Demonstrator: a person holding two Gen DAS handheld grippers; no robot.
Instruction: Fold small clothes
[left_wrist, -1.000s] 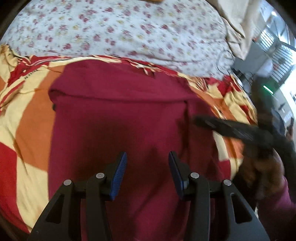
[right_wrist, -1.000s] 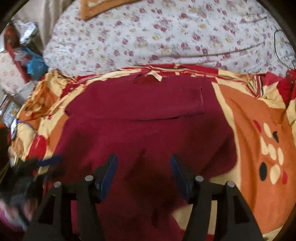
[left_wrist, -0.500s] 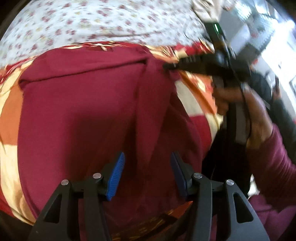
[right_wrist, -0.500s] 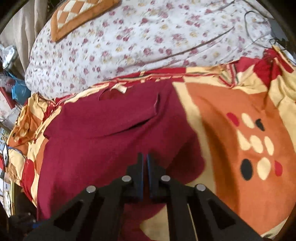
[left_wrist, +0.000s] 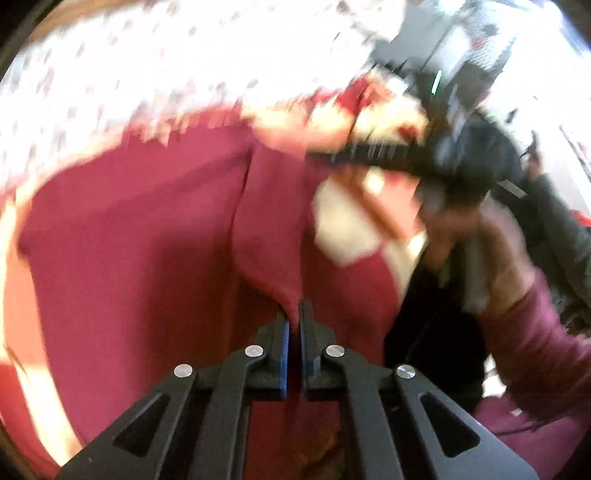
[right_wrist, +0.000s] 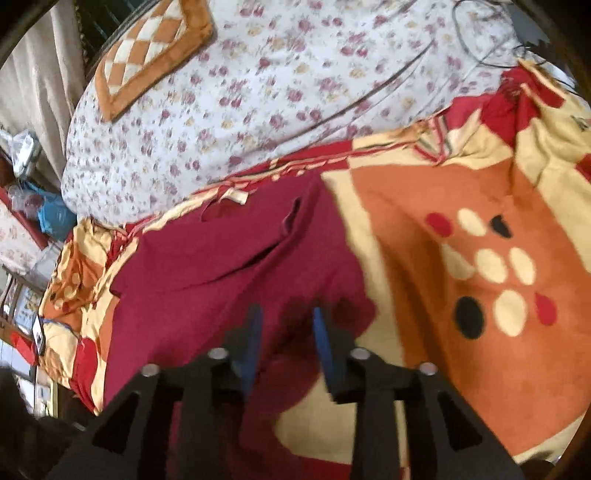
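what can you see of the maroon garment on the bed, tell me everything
The maroon garment is a plain dark red knit-looking top, lying mostly flat on a patterned orange, cream and red blanket. One sleeve is folded across its upper part, and a cream neck label shows. The left gripper is shut on a fold of it, pulling the cloth up into a ridge. The right gripper sits over its lower edge, its fingers having just opened, apparently gripping nothing.

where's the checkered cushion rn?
Right wrist view, top left: the checkered cushion lies on the floral sheet, beyond the maroon garment and beside the curtain.
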